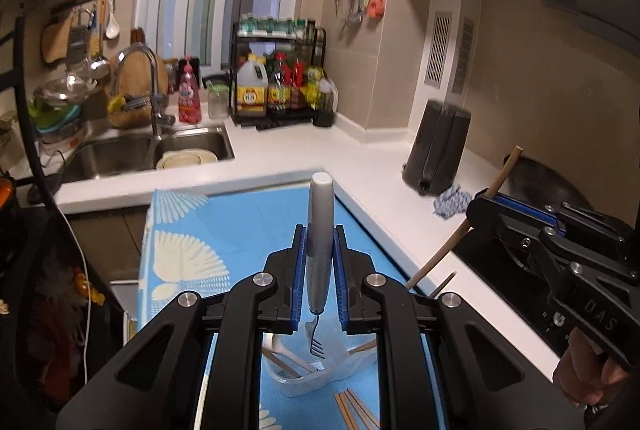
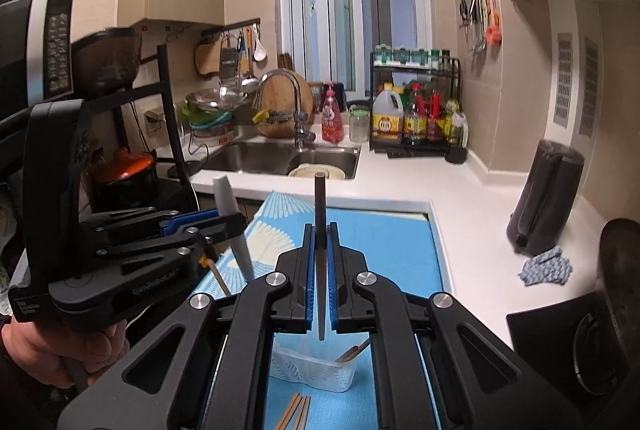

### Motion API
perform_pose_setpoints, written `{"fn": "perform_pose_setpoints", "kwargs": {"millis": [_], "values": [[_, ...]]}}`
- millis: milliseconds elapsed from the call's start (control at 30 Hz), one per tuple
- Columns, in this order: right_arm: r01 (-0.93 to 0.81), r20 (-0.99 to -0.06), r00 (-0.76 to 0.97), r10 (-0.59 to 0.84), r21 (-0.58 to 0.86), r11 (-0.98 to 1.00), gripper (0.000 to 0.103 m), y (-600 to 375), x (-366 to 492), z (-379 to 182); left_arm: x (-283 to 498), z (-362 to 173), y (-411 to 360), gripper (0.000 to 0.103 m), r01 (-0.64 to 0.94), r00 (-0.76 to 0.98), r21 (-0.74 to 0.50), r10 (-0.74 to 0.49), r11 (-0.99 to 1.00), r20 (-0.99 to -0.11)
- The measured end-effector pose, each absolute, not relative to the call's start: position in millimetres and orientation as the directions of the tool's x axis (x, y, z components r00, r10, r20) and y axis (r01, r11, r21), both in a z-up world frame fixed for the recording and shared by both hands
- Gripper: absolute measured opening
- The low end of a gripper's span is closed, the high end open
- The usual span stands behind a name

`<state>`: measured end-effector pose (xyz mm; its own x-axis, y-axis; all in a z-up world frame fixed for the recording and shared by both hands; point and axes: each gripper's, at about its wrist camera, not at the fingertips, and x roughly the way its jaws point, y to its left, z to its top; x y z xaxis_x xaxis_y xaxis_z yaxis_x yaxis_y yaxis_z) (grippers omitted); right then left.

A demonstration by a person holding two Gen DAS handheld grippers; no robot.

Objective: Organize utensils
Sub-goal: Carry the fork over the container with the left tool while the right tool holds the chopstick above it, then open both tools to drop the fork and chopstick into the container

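**op:** Fork (image 1: pixel 319 262) is clamped in my left gripper (image 1: pixel 320 242). Pale grey handle sticks up, tines hang down over the tub (image 1: pixel 298 380). Handle's chunky and rounded, metal neck is thin.

**reply:** And the right one?

**op:** Right gripper (image 2: pixel 320 242) is pinched tight on a chopstick (image 2: pixel 320 254), dark brown, upright, tapered tip pointing down above the same tub. Tub's clear plastic, sitting on the blue mat (image 1: pixel 240 230), with a spoon (image 1: pixel 280 348) and more chopsticks inside. Another pair (image 2: pixel 296 412) lies loose on the mat near me.
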<state>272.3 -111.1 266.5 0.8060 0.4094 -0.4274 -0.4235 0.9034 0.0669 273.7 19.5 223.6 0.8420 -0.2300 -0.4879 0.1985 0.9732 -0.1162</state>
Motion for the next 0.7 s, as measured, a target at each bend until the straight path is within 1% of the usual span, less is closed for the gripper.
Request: {"fn": "perform_pose_setpoints", "kwargs": {"millis": [133,233,333,367,400,433,500,567,633,700], "values": [[-0.423,-0.476,0.778,0.411,0.089,0.902,0.006,-109,286,232,292,184,16,0.013,0.215,0.801,-0.138,-0.256,0.967,-0.541],[-0.421,-0.504,0.761,0.408,0.094,0.902,0.006,-109,290,213,295,163,8,0.013,0.223,0.785,-0.115,-0.248,0.968,-0.567],[-0.432,-0.537,0.737,0.410,0.093,0.897,0.012,-107,289,201,293,152,4,0.014,0.227,0.773,-0.114,-0.250,0.967,-0.583],[-0.430,-0.542,0.738,0.402,0.082,0.899,0.015,-106,286,199,291,152,5,0.016,0.227,0.773,-0.120,-0.254,0.966,-0.582],[-0.422,-0.535,0.748,0.392,0.073,0.904,0.025,-107,281,199,286,153,6,0.020,0.229,0.776,-0.129,-0.261,0.965,-0.574],[-0.418,-0.526,0.757,0.389,0.069,0.906,0.033,-108,276,201,282,157,7,0.022,0.224,0.786,-0.129,-0.257,0.966,-0.562],[-0.420,-0.508,0.770,0.386,0.051,0.906,0.036,-110,264,208,268,168,14,0.035,0.204,0.813,-0.133,-0.243,0.970,-0.529],[-0.416,-0.478,0.794,0.375,0.021,0.909,0.037,-112,246,217,255,177,21,0.038,0.194,0.829,-0.146,-0.242,0.970,-0.505],[-0.413,-0.444,0.813,0.375,0.013,0.911,0.039,-116,226,227,240,185,25,0.039,0.182,0.843,-0.144,-0.229,0.973,-0.486],[-0.406,-0.405,0.832,0.380,0.024,0.914,0.040,-124,206,236,218,193,27,0.045,0.171,0.863,-0.135,-0.214,0.976,-0.457]]}}
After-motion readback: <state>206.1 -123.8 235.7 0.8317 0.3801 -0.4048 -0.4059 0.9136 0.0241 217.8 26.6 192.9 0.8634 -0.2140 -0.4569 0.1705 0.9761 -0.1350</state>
